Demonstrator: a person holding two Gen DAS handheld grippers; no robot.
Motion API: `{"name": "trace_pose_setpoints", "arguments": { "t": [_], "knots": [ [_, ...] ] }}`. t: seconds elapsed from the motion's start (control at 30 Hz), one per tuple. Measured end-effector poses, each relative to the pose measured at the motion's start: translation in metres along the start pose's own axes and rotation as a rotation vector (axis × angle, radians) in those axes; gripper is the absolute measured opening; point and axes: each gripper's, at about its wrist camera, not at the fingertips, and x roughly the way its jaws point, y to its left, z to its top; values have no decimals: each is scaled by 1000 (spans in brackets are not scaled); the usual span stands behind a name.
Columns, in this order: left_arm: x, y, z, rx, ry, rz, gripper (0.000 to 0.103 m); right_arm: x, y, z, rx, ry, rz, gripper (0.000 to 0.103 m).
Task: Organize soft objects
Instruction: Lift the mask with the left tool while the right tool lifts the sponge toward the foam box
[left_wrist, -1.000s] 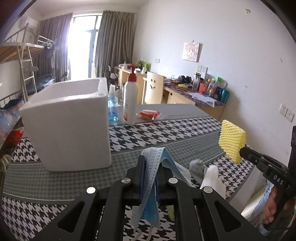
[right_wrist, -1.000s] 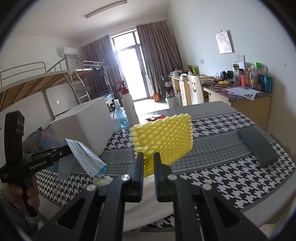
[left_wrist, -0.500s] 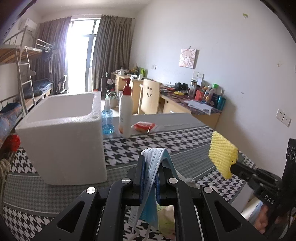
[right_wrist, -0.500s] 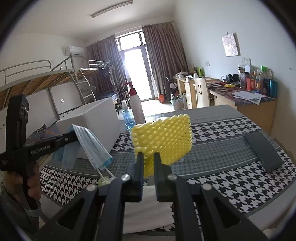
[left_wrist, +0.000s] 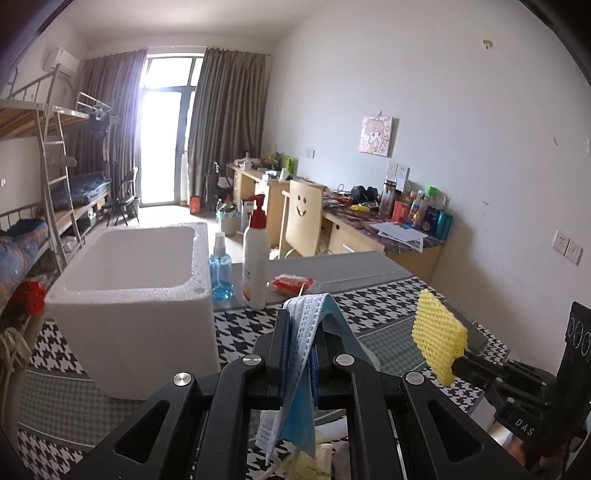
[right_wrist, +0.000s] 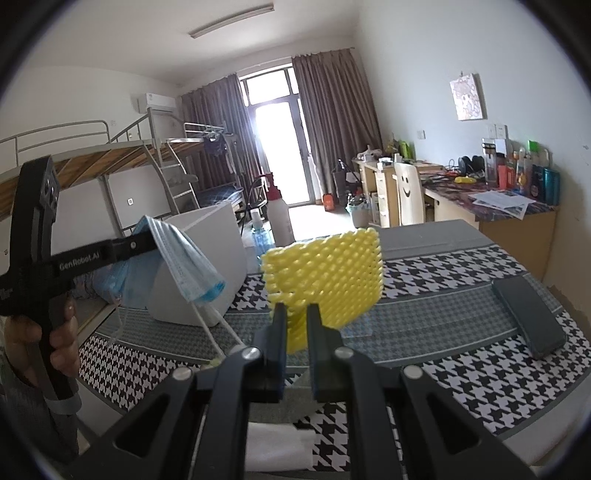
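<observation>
Both grippers are clamped tight on soft things, held in the air above the houndstooth table (left_wrist: 373, 314). The left gripper (left_wrist: 300, 338) pinches a blue face mask (left_wrist: 301, 354) that drapes over its jaws, near the white foam box (left_wrist: 140, 306). The right gripper (right_wrist: 295, 314) pinches the lower edge of a yellow foam net (right_wrist: 325, 275), upright above its fingers.

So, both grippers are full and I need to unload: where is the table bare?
Free: the cloth between the white foam box and the dark phone. The foam box's cavity looks empty. Crowded: beside the box, around the bottles and red packet.
</observation>
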Motion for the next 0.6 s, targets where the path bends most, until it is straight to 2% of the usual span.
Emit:
{"name": "trace_pose_setpoints", "arguments": {
  "t": [0.6],
  "knots": [
    [-9,5,20,-16,-45,7,10,7,10,16,-45,-10,40,13]
  ]
}}
